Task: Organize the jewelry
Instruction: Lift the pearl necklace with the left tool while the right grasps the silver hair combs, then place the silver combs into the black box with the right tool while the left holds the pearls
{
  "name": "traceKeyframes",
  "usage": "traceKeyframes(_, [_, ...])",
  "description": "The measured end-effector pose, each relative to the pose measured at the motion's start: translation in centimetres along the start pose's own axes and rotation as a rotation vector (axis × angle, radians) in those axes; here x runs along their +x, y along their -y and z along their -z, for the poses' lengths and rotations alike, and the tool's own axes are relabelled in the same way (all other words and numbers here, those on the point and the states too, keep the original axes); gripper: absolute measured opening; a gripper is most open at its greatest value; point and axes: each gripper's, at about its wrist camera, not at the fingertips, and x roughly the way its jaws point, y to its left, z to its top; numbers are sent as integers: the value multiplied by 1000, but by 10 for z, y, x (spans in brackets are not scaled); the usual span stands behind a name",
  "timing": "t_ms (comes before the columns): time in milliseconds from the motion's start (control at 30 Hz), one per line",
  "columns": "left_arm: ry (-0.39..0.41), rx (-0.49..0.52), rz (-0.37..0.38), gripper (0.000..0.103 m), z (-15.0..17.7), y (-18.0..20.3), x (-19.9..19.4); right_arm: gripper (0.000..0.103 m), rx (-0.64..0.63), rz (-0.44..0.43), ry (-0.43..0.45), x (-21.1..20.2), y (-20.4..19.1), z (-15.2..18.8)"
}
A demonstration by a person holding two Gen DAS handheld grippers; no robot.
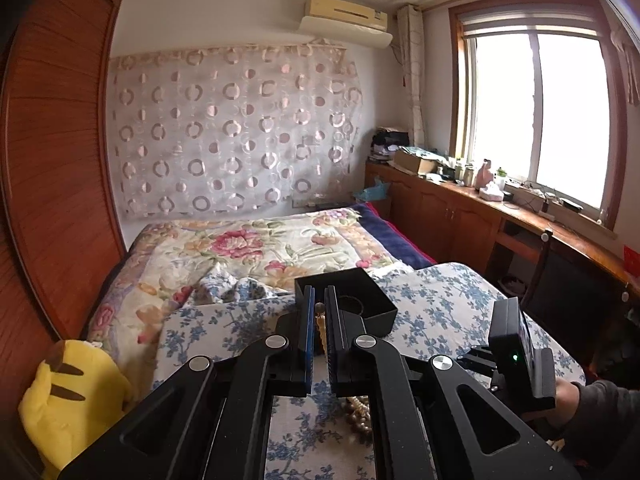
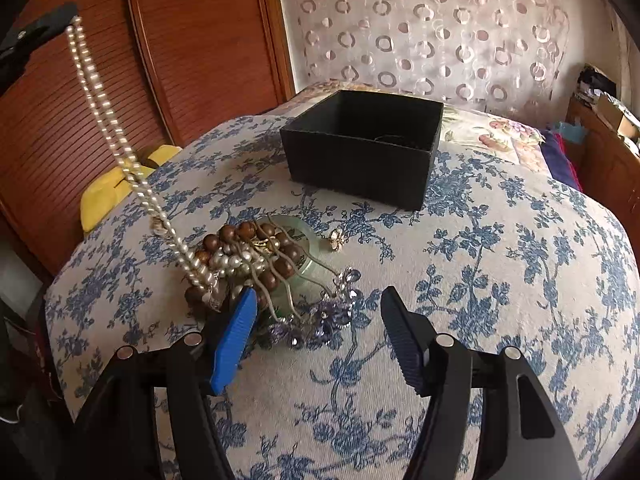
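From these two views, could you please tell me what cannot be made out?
- Black open-topped box: its floor is lost in shadow in the right wrist view; in the left wrist view the left hand-held gripper covers it.
- White pearl strand: its lower end disappears into the tangled jewelry pile.

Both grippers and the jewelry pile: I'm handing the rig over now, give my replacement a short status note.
Left gripper: shut on the pearl necklace, lifted, its lower end still in the jewelry pile.
Right gripper: open, empty, low at the pile's near edge.
Black box: open on the floral cloth behind the pile; appears nearly empty.
Done: necklace gripped and partly raised.
Left: free it, box it, then the wooden beads, hair comb and the rest.
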Motion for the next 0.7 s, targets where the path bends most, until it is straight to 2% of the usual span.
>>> traceKeyframes(433, [14,-4,-16,4,-4,-11,-4,67,8,-40,-32,20,2,-6])
traceKeyframes(533, [22,1,-24,4,-11,-12,-4,58,17,-72,-37,19,4,-5])
traceKeyframes(700, [26,12,-36,4,-19,-11,-1,57,5,-60,-27,12,2,-4])
